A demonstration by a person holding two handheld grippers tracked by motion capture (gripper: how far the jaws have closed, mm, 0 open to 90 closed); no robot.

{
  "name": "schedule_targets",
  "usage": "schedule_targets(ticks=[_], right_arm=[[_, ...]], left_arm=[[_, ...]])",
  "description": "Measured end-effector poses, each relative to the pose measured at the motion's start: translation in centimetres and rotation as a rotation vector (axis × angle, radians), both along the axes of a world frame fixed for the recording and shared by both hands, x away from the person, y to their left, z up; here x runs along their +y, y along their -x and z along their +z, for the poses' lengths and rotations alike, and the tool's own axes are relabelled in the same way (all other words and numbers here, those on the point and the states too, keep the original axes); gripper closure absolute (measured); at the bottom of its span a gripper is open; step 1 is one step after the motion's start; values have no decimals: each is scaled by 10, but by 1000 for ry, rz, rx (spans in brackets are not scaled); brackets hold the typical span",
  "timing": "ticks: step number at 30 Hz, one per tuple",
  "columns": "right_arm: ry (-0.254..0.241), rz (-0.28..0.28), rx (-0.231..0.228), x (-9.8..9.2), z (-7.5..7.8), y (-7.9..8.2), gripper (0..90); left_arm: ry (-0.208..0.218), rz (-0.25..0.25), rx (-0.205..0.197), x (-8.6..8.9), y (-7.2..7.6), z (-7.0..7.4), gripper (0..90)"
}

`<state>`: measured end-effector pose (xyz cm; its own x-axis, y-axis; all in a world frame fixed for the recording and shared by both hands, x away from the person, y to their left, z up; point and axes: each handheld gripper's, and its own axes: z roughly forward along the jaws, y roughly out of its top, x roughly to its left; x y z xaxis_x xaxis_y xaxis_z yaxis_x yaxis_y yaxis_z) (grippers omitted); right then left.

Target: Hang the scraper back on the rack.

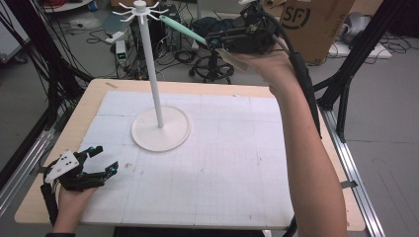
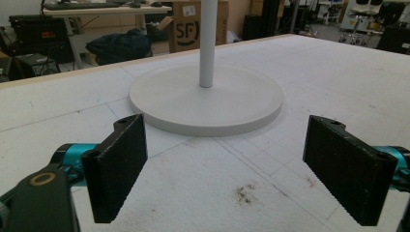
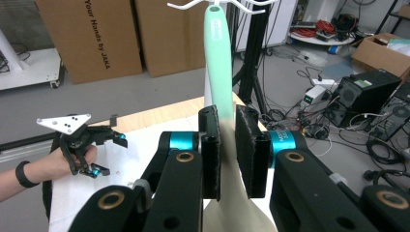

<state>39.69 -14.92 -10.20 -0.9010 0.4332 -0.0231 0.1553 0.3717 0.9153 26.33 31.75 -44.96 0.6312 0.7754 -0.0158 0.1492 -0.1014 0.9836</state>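
Note:
A white stand (image 1: 157,89) rises from a round base (image 1: 160,131) on the mat, with a ring of hooks (image 1: 140,9) at its top. My right gripper (image 1: 213,40) is raised beyond the table's far edge, shut on a spatula (image 1: 184,29) with a mint-green handle and a cream blade. In the right gripper view the spatula (image 3: 218,63) runs up from the gripper (image 3: 227,145) to the hooks (image 3: 218,4); whether it hangs on one I cannot tell. My left gripper (image 1: 106,159) rests open at the front left, and its own view shows the gripper (image 2: 225,169) facing the base (image 2: 208,104).
A white gridded mat (image 1: 222,163) covers the wooden table (image 1: 99,89). Cardboard boxes (image 1: 316,22), cables, a stool (image 1: 213,69) and black frame legs (image 1: 356,54) stand beyond the far edge. A small brown stain (image 2: 245,193) marks the mat near the left gripper.

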Motion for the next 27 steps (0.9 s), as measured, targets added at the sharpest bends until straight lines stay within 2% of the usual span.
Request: schedule_targets(ticks=[7, 9, 14, 15, 27], right_arm=[[3, -3, -1, 2, -1, -1, 813], [6, 0, -15, 3, -1, -2, 813], [14, 9, -11, 6, -3, -4, 812], [18, 5, 3, 6, -4, -3, 813], [33, 5, 3, 10, -12, -10, 811]], left_arm=[[0, -1, 0, 0, 0, 0, 163], [-1, 0, -1, 0, 0, 0, 163], [-2, -1, 0, 0, 0, 0, 163], [-2, -3, -1, 0, 0, 0, 164], [0, -3, 1, 0, 0, 0, 163]])
